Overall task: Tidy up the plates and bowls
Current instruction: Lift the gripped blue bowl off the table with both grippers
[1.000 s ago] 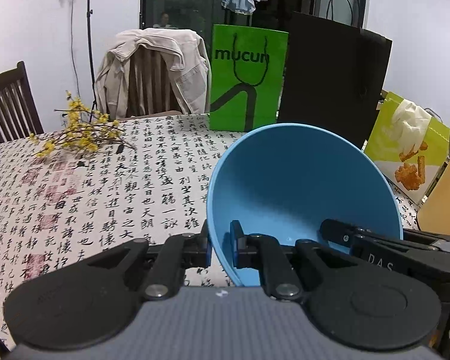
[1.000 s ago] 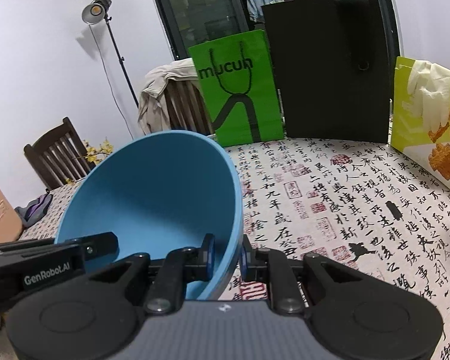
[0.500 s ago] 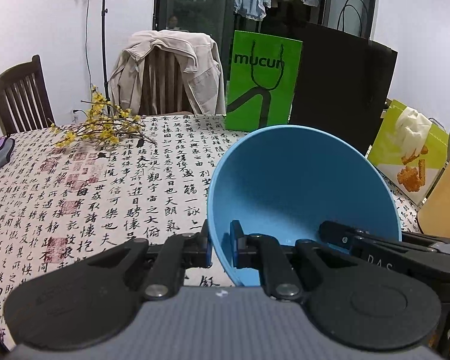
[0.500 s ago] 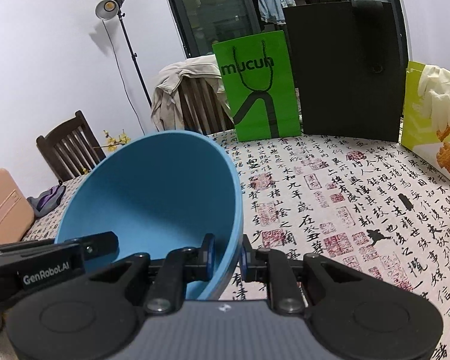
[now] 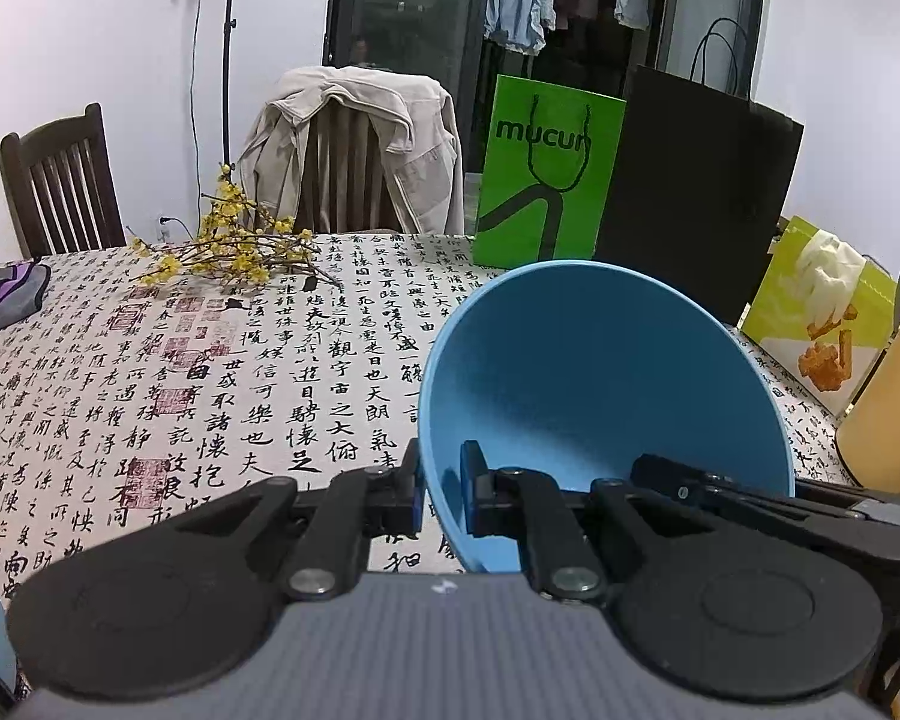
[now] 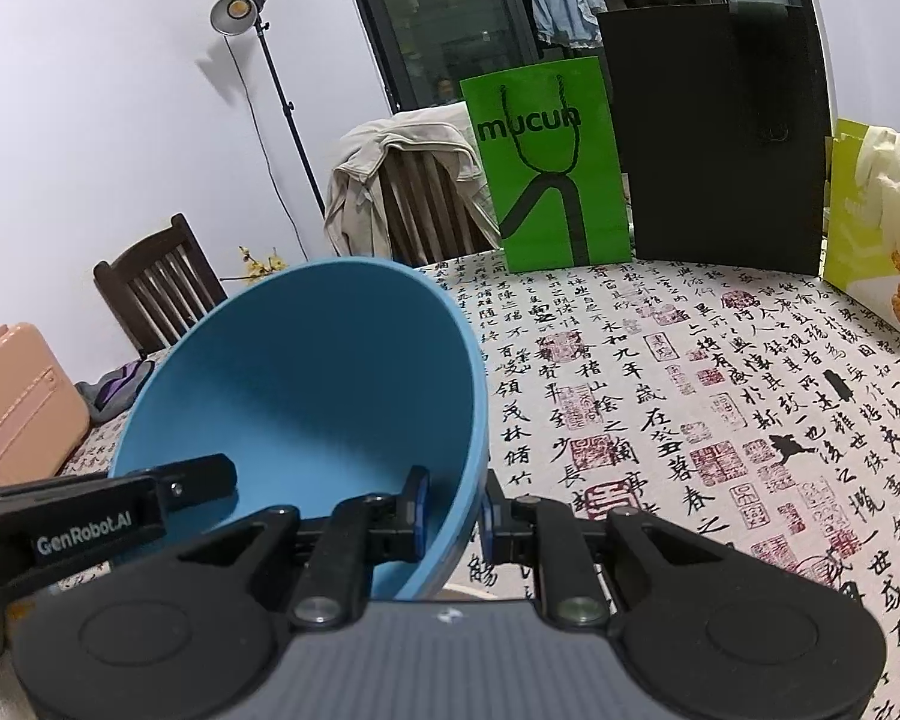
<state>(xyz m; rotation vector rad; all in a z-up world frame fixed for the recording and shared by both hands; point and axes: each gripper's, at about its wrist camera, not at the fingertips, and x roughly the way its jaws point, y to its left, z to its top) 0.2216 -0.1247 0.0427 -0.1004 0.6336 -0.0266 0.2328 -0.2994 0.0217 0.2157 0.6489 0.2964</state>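
Plain sky-blue bowl (image 5: 600,372), no pattern; black fingers (image 5: 471,480) with blue pads; the desk (image 5: 150,360) wears a cream cloth covered in black calligraphy and red seal stamps; bright green bag (image 5: 546,174) with dark lettering; solid black bag (image 5: 690,192); lime bag (image 5: 822,312) printed with orange fried snacks; yellow blossoms (image 5: 234,246); beige jacket (image 5: 354,138); dark brown chair (image 5: 54,180); pink suitcase (image 6: 12,402).

**Matte black grippers on ribbed grey housings**

The left black two-finger gripper (image 5: 439,483) has blue-edged pads, silver pivot screws and round black discs. The right black two-finger gripper (image 6: 453,507) matches it. White "GenRobot.AI" lettering marks one finger's side.
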